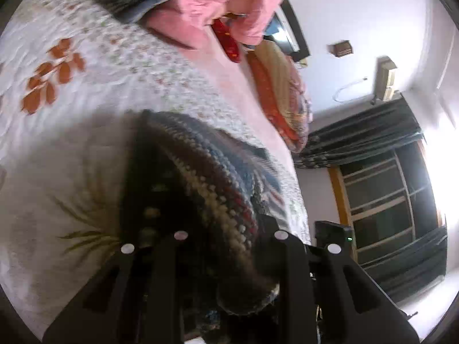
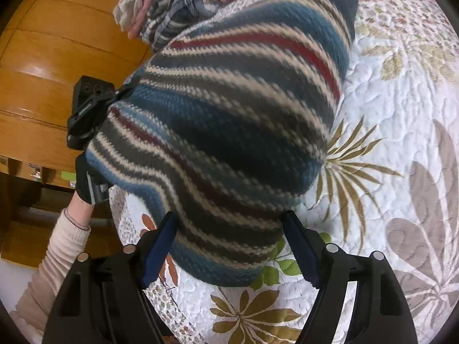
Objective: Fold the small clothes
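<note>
Right up against both lenses is the striped knit piece point(image 2: 229, 132), a hat or tiny sweater, hard to say, draped over the quilted bed point(image 2: 401, 114) so it's flat enough to fold. The right tongs point(image 2: 229, 246) sit apart with the near hem between the blue pads point(image 2: 157, 246), not pinching it as far as I can see; probably lining up a grab. The left tongs point(image 1: 226, 238) have the knit bunched between them at the opposite edge, looks clamped on it, likely to keep that side anchored. Pile of unfolded clothes point(image 2: 172, 3) waits further up the bed. A beige sleeve point(image 2: 57, 252) shows lower left.
</note>
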